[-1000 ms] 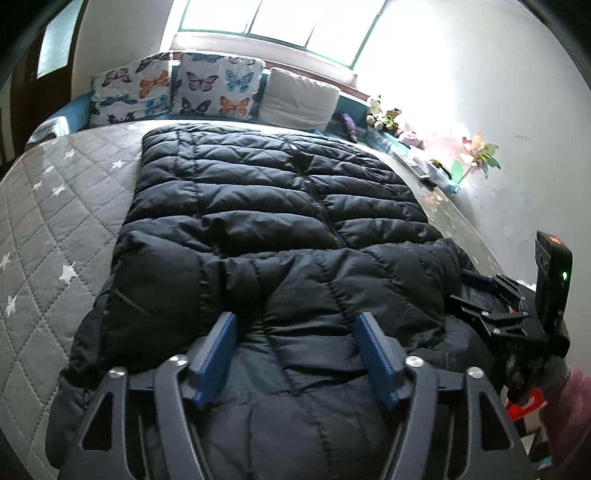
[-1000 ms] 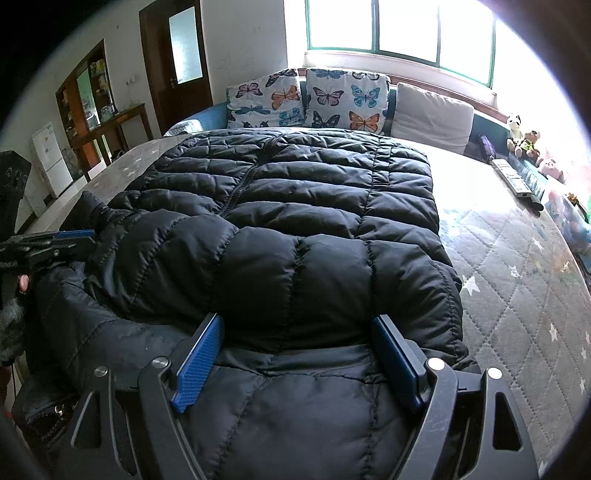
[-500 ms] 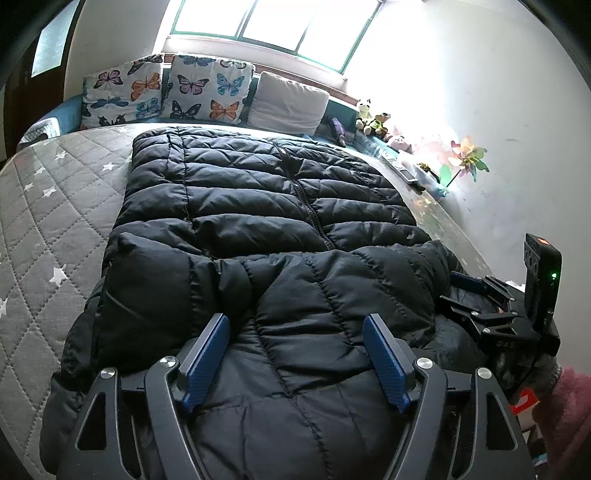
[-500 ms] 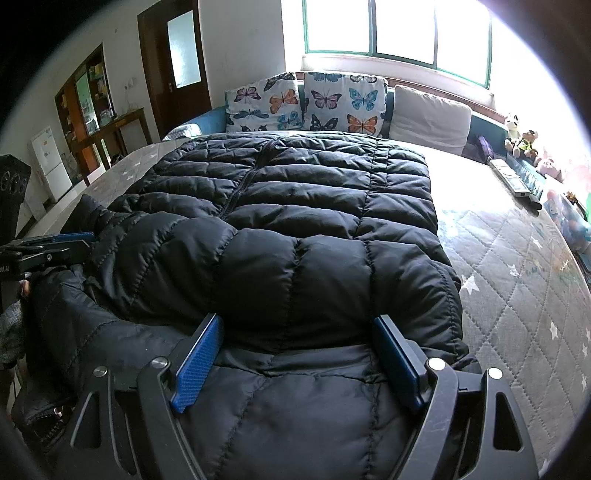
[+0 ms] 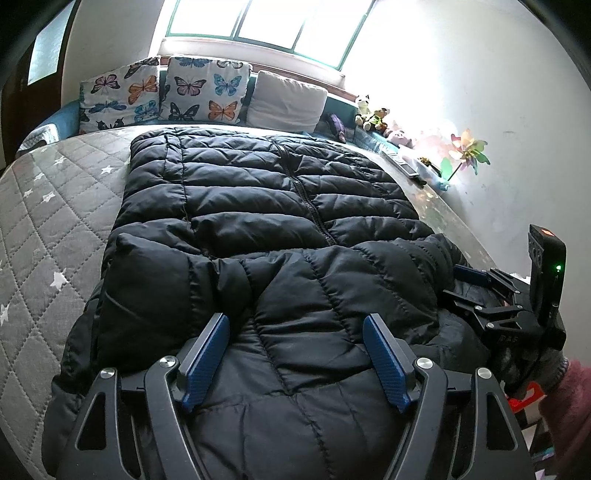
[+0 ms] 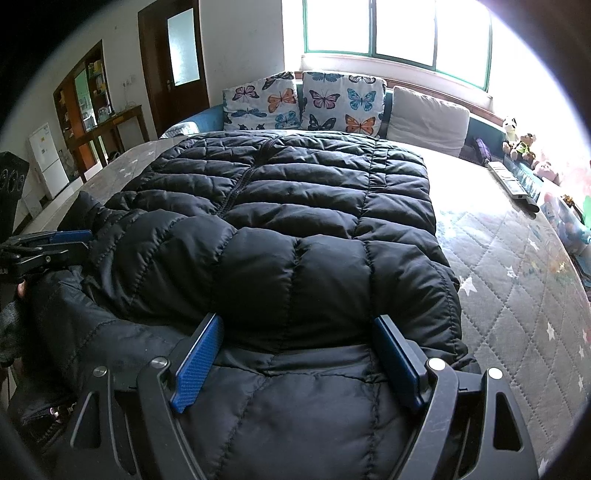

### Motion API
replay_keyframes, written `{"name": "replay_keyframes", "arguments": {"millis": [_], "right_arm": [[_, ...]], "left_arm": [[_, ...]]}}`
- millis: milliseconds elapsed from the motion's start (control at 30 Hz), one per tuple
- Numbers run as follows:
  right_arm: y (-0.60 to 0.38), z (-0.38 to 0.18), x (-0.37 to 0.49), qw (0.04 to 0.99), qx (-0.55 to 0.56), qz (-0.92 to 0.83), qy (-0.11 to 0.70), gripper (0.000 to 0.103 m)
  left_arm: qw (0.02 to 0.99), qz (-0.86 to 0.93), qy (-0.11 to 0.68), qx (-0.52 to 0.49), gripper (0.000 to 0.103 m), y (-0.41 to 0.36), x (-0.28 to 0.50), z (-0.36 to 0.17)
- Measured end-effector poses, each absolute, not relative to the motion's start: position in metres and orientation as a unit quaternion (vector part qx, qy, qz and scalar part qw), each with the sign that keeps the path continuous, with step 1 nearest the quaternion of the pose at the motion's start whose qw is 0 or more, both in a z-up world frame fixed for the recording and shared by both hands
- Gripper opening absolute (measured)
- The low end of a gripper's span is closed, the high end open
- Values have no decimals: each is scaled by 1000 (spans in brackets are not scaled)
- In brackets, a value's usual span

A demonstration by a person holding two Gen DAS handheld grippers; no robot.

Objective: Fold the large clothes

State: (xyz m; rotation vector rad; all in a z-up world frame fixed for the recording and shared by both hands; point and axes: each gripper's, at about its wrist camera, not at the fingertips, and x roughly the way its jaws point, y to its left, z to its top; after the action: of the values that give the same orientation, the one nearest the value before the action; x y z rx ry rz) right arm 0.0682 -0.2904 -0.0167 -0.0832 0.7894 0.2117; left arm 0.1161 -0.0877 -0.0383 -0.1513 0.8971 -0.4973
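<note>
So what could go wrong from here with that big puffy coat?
1. The coat is thick and slick, so the part folded across its near end may spring back or slide off.
2. Both grippers, left and right, are open with puffed cloth between the fingers; closing may catch only the top layer.
3. The near end hangs at the bed edge, so it could slip down.

I see a grey star-quilted bed (image 5: 55,221), butterfly cushions (image 6: 303,99) under a bright green-framed window (image 6: 399,33), white walls (image 5: 517,92), and a dark wooden door (image 6: 173,62) at left.
</note>
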Motion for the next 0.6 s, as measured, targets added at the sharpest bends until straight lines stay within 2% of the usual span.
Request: {"name": "replay_keyframes", "arguments": {"millis": [600], "right_arm": [[-279, 0, 66, 907, -61, 109, 402, 92]], "left_arm": [[872, -202, 443, -41, 80, -101, 118, -34]]}}
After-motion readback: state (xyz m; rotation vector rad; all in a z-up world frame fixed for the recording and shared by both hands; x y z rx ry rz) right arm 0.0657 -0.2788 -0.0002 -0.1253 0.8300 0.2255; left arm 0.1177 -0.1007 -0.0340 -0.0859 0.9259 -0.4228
